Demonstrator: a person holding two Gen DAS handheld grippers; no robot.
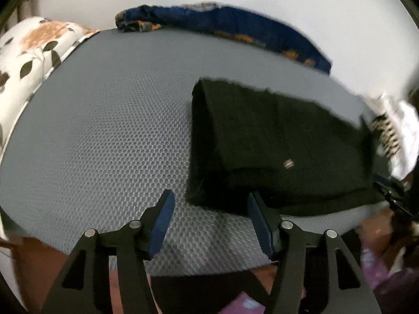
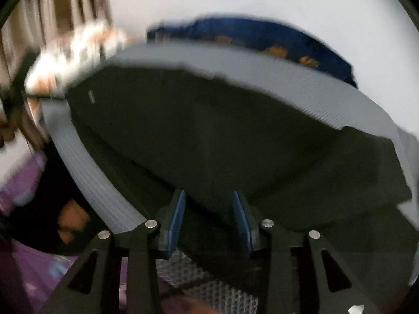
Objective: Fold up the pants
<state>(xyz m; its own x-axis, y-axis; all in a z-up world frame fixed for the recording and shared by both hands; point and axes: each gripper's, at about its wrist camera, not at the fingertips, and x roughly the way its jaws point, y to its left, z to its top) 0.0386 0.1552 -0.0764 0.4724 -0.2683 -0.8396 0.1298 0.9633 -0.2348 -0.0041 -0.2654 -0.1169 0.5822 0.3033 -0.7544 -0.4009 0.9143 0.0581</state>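
Now the black pants point(image 1: 277, 144) lie folded into a compact rectangle on the grey honeycomb-textured mat point(image 1: 104, 136), toward its right side in the left wrist view, with one long edge running along the mat's near edge. The left gripper point(image 1: 210, 209) hangs over that near edge with its jaws standing apart and nothing between them; its right blue pad point(image 1: 258, 219) sits just beside the near left corner of the pants. The right gripper point(image 2: 208, 209) hovers low over the dark cloth, jaws partly parted, and the pads do not seem to pinch any fabric, though the blur makes this uncertain. A blue patterned cloth point(image 1: 235, 28) lies along the mat's far edge, and a floral pillow point(image 1: 34, 52) rests at its left edge.
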